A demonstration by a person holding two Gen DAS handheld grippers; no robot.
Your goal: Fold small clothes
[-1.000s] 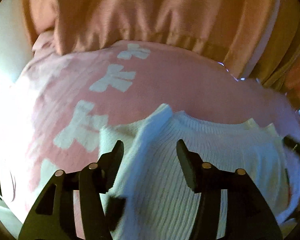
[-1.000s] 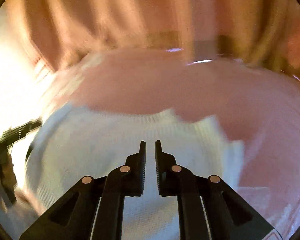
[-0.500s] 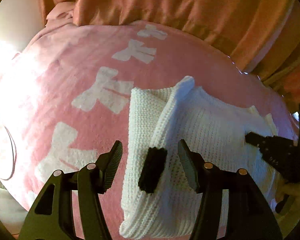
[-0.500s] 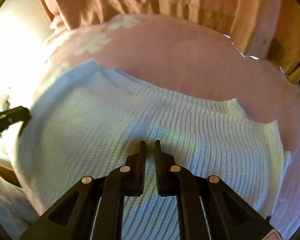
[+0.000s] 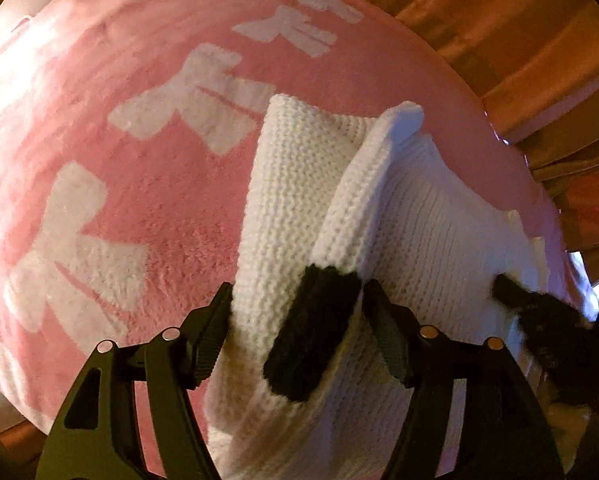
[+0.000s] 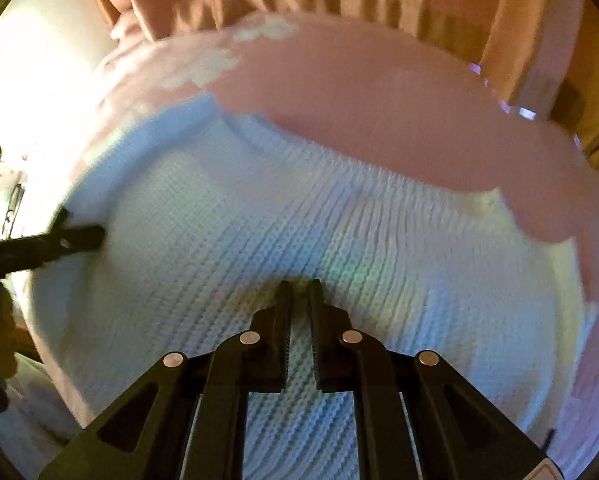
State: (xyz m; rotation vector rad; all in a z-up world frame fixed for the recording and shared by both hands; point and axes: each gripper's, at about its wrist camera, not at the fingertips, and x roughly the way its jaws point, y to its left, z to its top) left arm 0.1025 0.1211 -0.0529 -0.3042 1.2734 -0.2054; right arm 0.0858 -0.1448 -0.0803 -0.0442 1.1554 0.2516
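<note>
A white ribbed knit sweater (image 5: 431, 216) is laid on a pink fleece blanket with white bow prints (image 5: 111, 184), in front of an orange satin cover (image 5: 519, 28) heaped at the far side. The sweater's folded body is seen to run across the right wrist view, while a knit sleeve with a black cuff (image 5: 311, 328) is turned back over its left edge and lies roughly along the left tongs' line of sight. The left gripper (image 5: 297, 314) is spread wide, straddling that sleeve; the black cuff sits between its fingers, and whether either finger touches the knit cannot be told. The right gripper (image 6: 298, 292) is pressed nearly together, its tips down against the middle of the sweater; whether any knit is caught between them cannot be told. The left side is judged the nearer to the sleeve, so the next fold is probably turned on closing there.
</note>
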